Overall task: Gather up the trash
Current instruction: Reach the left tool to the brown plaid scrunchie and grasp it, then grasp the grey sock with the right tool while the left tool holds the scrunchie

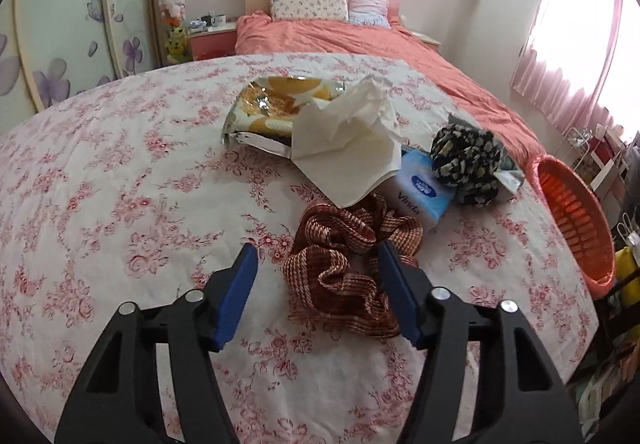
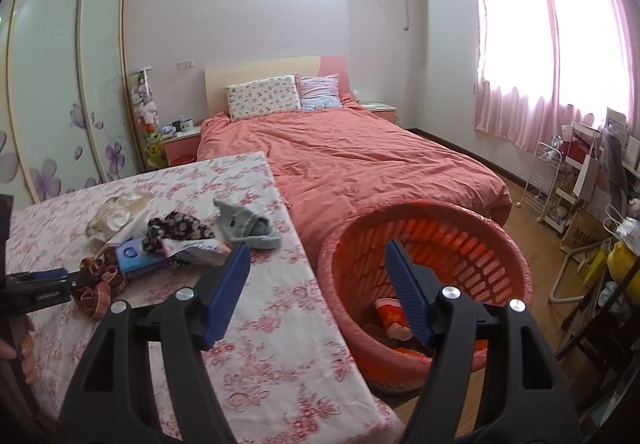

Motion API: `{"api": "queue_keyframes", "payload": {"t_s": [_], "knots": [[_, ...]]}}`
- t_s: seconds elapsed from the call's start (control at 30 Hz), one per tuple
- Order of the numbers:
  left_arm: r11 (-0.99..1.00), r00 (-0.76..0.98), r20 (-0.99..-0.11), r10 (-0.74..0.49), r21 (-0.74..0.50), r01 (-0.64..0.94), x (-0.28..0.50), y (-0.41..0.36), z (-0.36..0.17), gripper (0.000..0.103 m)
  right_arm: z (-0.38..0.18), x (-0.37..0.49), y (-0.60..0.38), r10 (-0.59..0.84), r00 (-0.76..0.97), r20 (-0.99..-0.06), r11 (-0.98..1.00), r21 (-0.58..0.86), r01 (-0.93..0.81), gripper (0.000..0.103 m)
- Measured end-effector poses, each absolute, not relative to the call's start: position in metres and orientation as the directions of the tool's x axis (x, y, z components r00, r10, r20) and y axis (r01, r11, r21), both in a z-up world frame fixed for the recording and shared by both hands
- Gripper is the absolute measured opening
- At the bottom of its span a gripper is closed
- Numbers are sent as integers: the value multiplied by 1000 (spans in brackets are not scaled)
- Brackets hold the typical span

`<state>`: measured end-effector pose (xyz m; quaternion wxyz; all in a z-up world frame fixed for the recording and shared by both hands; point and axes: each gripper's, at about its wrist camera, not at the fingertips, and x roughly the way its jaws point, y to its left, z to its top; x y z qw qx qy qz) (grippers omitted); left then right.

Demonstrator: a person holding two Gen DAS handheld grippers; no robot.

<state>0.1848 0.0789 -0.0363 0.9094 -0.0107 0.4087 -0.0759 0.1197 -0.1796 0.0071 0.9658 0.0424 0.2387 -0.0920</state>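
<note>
On the floral tablecloth [image 1: 120,184] lie a crumpled white tissue [image 1: 352,140], a foil snack wrapper [image 1: 276,104], a blue tissue pack [image 1: 420,192], a black floral fabric piece [image 1: 468,160] and a brown woven cloth [image 1: 344,276]. My left gripper [image 1: 316,264] is open low over the brown cloth, which lies between its blue pads; the left pad stands apart from it. In the right wrist view the left gripper [image 2: 70,278] reaches that brown cloth [image 2: 98,286]. My right gripper [image 2: 316,248] is open and holds nothing, over the table's edge beside the orange basket [image 2: 432,244].
The basket [image 1: 576,216] stands off the table's right side, with a red item [image 2: 394,318] inside. A grey fabric item [image 2: 248,224] lies near the table's far right edge. Beyond are a bed with a pink cover [image 2: 360,164], and a rack [image 2: 560,180] at the right.
</note>
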Motion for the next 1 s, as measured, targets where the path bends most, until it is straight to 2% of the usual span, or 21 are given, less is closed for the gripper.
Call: {"api": "queue_keyframes", "payload": {"t_s": [0.17,0.27,0.33,0.4,0.73,1.0], "knots": [[986,619,-769,-161,-98,135,193,76,-49,53,7,119,-172,-154,863,-480,982,21,187,68],[984,618,-768,-171,-99,150,193,74,-49,39,7,118,-168,-150,861,-487,983,19,182,68],[981,616,-766,-185,-111,157,192,74,-49,25,7,119,-165,-146,859,-490,984,19,178,68],[981,623,-760,-188,-111,162,189,75,-46,23,8,118,-162,-141,860,-491,985,19,172,68],[988,702,-696,-152,-94,120,157,115,-19,20,8,124,-135,-96,862,-497,993,14,119,69],[997,763,-644,-54,-76,6,139,165,5,20,0,142,-113,-40,850,-526,996,43,74,69]]}}
